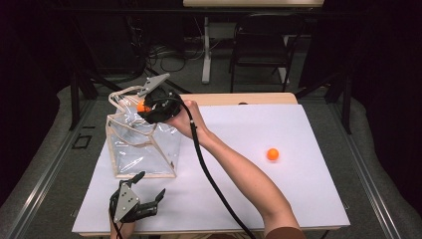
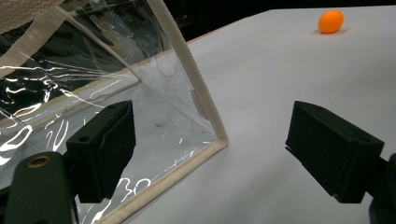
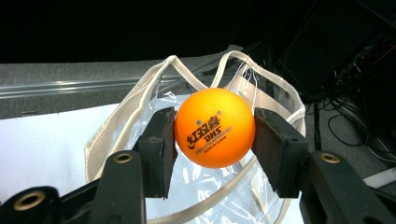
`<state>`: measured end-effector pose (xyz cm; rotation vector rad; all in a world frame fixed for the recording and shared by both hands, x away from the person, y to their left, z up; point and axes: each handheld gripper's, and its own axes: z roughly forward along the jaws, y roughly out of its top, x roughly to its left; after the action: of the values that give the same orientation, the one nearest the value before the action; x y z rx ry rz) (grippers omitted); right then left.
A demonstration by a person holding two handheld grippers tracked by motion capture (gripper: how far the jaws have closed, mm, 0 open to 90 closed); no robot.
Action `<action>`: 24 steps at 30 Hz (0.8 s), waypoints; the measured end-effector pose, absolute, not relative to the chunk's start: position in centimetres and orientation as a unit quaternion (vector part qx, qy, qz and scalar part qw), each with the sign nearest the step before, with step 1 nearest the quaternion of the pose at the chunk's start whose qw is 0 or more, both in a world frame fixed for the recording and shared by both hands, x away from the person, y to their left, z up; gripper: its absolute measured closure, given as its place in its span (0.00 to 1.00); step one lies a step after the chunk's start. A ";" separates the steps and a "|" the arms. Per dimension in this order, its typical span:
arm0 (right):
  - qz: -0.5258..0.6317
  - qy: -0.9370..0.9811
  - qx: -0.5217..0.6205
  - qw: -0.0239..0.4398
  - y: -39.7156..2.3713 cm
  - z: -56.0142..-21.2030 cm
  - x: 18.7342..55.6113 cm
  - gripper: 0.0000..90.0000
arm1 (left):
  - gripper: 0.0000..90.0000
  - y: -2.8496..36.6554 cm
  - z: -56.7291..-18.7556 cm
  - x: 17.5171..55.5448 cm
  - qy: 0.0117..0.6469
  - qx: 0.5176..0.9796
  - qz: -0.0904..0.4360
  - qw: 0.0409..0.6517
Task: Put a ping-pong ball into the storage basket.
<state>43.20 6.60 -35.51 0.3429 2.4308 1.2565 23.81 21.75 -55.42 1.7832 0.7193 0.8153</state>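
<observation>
Judging by the orange ball [image 3: 215,127] clenched in the right tool [image 1: 145,106] over the clear bag [image 1: 142,144] at the bench's far left, dropping-in is underway and release is called for next, while the left tool [image 1: 149,191] is held released near the bag's near corner and a second ball [image 1: 272,154] is left at the right.

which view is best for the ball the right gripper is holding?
Right gripper view: the held ball is close, its printed logo readable, clamped between both jaws over the clear bag. The high view shows it as an orange speck.
</observation>
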 end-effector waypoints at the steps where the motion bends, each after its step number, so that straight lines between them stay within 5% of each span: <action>1: 0.445 0.866 0.123 0.192 6.7 -35.6 43.2 0.56 | 0.17 21.8 -55.4 23.8 0.297 0.739 0.339 0.502; 18: 0.419 0.879 0.135 0.185 7.5 -36.6 43.8 0.55 | 0.17 21.8 -55.4 23.7 0.296 0.738 0.339 0.503; 24: 0.426 0.876 0.144 0.174 7.1 -36.4 43.8 0.36 | 0.17 21.7 -55.4 23.8 0.296 0.739 0.338 0.502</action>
<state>43.84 7.11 -36.42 0.4093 2.4840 1.2064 23.78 21.68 -55.40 1.7860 0.7161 0.8164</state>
